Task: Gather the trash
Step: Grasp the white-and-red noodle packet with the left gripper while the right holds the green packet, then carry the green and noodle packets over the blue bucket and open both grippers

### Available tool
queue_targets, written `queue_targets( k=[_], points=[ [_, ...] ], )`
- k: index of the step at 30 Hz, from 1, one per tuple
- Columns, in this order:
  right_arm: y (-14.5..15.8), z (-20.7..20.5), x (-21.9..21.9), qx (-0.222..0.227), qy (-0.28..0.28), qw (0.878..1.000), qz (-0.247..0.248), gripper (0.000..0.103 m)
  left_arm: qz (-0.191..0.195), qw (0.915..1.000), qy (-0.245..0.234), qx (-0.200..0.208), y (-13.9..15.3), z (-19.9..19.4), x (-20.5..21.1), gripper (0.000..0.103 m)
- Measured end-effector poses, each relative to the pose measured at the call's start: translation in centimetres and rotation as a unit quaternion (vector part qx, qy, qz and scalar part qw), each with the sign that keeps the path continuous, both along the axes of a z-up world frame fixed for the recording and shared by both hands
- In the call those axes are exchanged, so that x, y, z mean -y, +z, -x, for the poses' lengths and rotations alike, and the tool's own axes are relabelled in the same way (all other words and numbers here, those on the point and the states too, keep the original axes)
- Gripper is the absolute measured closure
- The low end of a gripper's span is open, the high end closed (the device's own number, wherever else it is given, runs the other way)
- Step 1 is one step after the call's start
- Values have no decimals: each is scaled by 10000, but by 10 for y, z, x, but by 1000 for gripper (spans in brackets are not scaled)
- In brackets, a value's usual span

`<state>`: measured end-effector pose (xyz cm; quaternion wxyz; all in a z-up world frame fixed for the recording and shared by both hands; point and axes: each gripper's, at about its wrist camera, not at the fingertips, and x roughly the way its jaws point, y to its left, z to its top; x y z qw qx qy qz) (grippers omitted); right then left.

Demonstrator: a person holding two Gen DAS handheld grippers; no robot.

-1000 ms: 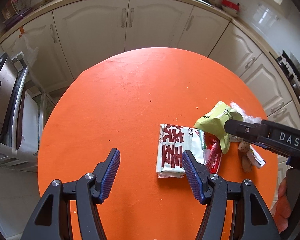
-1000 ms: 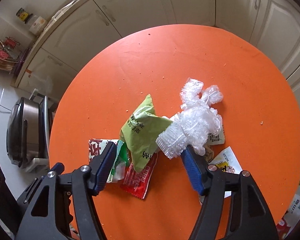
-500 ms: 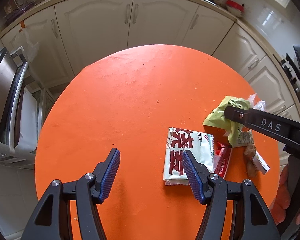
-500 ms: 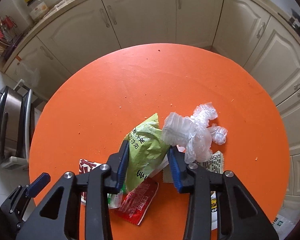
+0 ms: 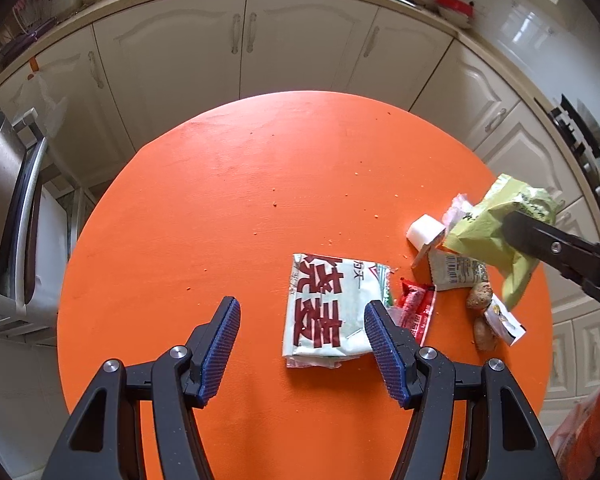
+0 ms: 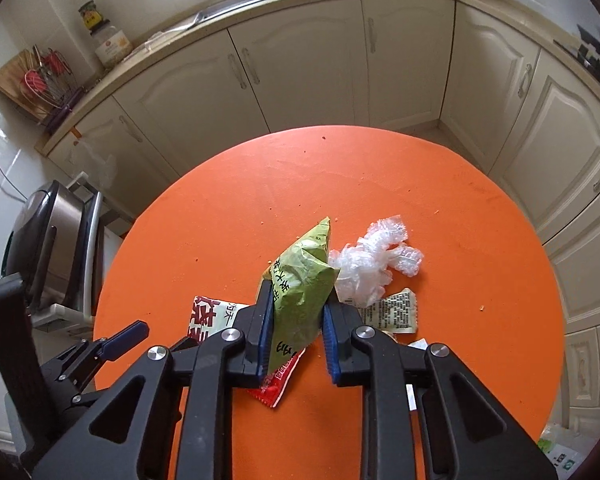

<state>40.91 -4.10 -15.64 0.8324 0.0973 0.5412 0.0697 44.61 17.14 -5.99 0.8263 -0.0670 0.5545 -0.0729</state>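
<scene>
A pile of trash lies on the round orange table (image 5: 260,200). My right gripper (image 6: 298,300) has the green wrapper (image 6: 300,280) between its pads, which press on it while the jaws are still closing; the wrapper hangs lifted off the pile. In the left wrist view the same green wrapper (image 5: 488,228) hangs from the right gripper's black finger (image 5: 540,240). My left gripper (image 5: 300,306) is open and holds nothing, above the white noodle packet with red characters (image 5: 324,312). A red sachet (image 5: 414,308), a printed white sachet (image 6: 396,308) and crumpled clear plastic (image 6: 372,264) stay on the table.
Two brown lumps (image 5: 480,296) and a small white piece (image 5: 424,230) lie near the table's right edge. Cream cabinets (image 6: 300,60) curve behind the table. A steel appliance (image 6: 48,240) stands to the left. A bag (image 6: 560,452) sits on the floor at lower right.
The right gripper's jaws closed from wide apart onto the green wrapper and raised it off the pile. The clear plastic stayed on the table. The left gripper kept its opening.
</scene>
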Motion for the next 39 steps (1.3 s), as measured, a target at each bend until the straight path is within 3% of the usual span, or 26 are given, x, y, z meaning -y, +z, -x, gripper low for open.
queue_targets(
  k=[9,12,16,20,26,39],
  points=[
    [29,25,54,399,-355,9986,-58,82,-141,9997,-138,-171,-15,-20,33,37],
    [26,27,65,404,-414,9983,-29,82,-179,9995,-158,-201,-23,-25,34,38],
    [16,27,72,303,-436,9986,-82,82,-284,9995,-168,-16,-22,-23,35,49],
    [3,25,80,145,-494,9986,-105,82,-345,9993,-174,22,-22,-15,43,50],
    [-8,30,91,-26,-627,9979,-130,82,-454,9981,-168,370,-1,0,49,50],
    [6,81,117,11,-854,9960,-266,82,-518,9942,-390,862,43,57,87,50]
  ],
)
